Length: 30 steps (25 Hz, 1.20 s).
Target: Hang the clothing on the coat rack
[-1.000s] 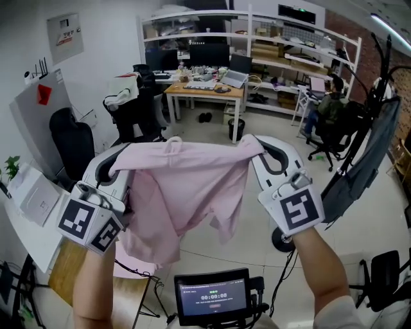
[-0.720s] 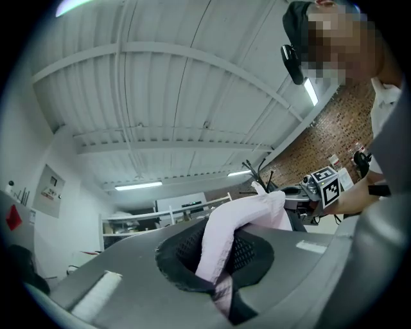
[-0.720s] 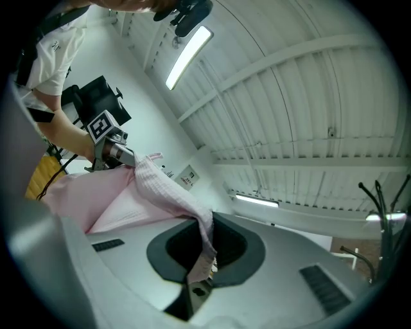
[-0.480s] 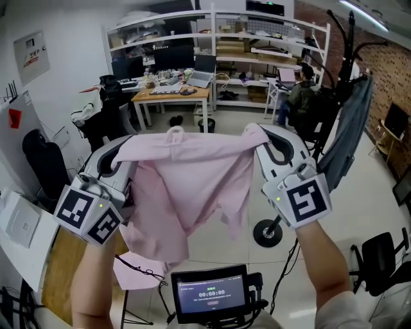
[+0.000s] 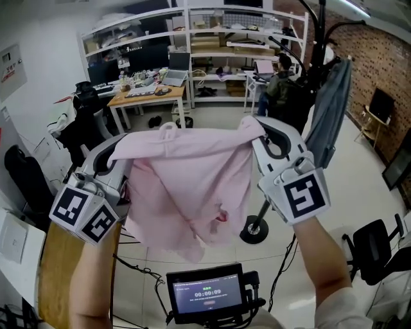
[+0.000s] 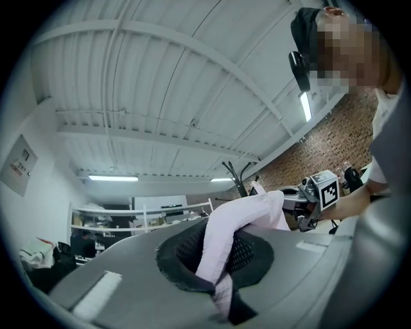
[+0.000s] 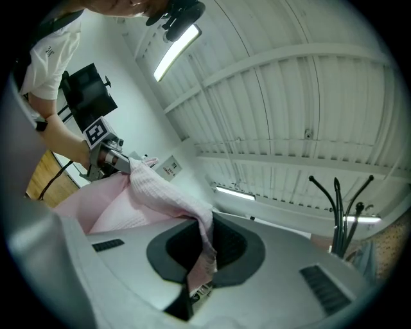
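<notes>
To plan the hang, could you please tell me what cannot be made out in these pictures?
Coat rack top: head view, cut off by the top edge.
Its pole: head view, mostly behind the right gripper.
Pink garment sleeves: head view, lost in its folds.
Screen text: head view, too small.

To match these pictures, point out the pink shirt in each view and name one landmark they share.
Head view: pink shirt fills the centre, stretched side to side.
Left gripper view: lower centre, clamped in the jaws, trailing right.
Right gripper view: lower centre in the jaws, spreading left.
Shared landmark: coat rack, top right in the head view, centre in the left gripper view, far right in the right gripper view.
</notes>
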{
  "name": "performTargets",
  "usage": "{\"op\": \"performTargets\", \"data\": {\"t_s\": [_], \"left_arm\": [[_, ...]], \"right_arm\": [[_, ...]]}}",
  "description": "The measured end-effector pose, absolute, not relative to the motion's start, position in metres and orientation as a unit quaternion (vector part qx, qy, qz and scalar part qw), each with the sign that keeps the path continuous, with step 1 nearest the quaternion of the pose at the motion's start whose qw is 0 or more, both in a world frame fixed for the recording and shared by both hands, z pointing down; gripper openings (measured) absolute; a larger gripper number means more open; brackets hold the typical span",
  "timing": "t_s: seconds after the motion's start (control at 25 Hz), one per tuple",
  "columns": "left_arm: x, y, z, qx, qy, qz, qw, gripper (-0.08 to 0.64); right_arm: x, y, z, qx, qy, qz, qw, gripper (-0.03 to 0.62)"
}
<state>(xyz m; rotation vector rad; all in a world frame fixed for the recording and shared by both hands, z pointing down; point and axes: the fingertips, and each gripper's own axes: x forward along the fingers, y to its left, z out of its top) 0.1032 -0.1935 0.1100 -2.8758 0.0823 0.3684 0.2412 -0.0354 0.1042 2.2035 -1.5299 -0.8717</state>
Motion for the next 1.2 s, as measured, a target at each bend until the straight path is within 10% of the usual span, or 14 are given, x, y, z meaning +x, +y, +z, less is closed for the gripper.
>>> {"op": "performTargets", "data": {"t_s": [1.2], "left_arm": [[0.365,-0.092,0.077,-0.943,-0.266,0.17,0.103,0.006]], "right_arm": [[0.397,0.119,0.064,0.902,-0.243,-0.267,0.238,0.008]]}}
